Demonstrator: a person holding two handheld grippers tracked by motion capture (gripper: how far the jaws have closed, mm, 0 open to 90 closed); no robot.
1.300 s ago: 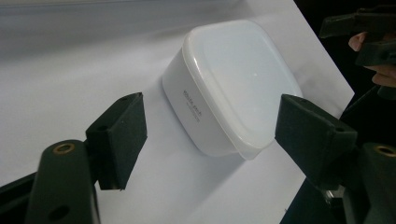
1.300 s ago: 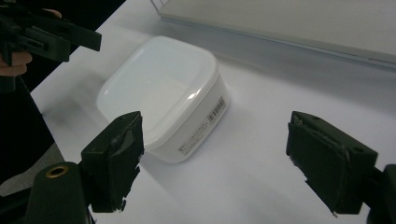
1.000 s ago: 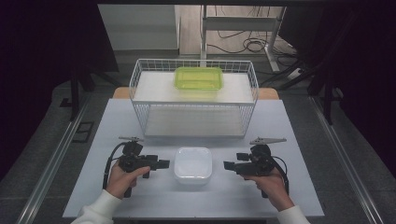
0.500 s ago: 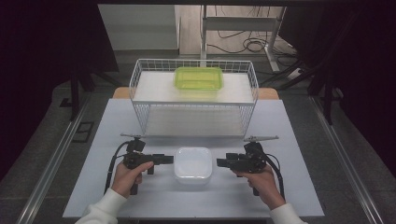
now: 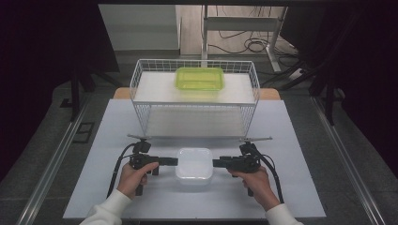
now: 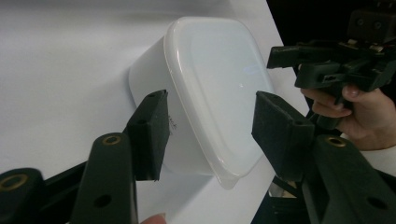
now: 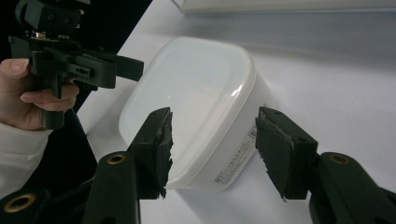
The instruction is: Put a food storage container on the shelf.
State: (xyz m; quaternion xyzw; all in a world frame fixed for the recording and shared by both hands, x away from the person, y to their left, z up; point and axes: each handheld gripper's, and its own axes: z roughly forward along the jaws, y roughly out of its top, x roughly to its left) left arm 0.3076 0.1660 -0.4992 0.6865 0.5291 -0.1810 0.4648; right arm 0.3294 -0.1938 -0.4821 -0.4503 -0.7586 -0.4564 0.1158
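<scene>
A white lidded plastic box (image 5: 194, 164) (image 6: 205, 93) (image 7: 196, 112) sits on the table's near middle. My left gripper (image 5: 174, 161) (image 6: 208, 133) points at its left side, open, jaws straddling the box's near edge without touching. From the opposite side my right gripper (image 5: 216, 163) (image 7: 212, 149) faces the box, also open, its jaws to either side of the box's end. Each gripper view shows the other gripper held in a hand beyond the box.
A white wire basket shelf (image 5: 195, 101) stands at the back of the pale table (image 5: 291, 140), with a yellow-green lidded container (image 5: 199, 78) on its top level. Black cables trail from both grippers. Dark floor lies beyond the table edges.
Both grippers have moved inward toward the white box from left and right, and now their jaw tips are right beside it. The box has not moved.
</scene>
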